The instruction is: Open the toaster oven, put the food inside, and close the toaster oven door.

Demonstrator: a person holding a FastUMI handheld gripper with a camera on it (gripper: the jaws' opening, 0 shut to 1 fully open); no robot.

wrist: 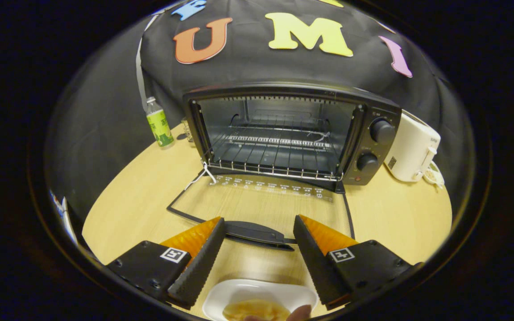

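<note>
Cloth-walled test booth: toaster oven (283,133) on table (141,205).

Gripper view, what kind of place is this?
Probably a mock kitchen counter in a recording booth: an open toaster oven and a white kettle on a wooden table, with black cloth behind. The tongs are open above a white dish of food.

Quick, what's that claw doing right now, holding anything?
Claw: open, holding nothing; small white dish of food lies between its fingers.
</note>
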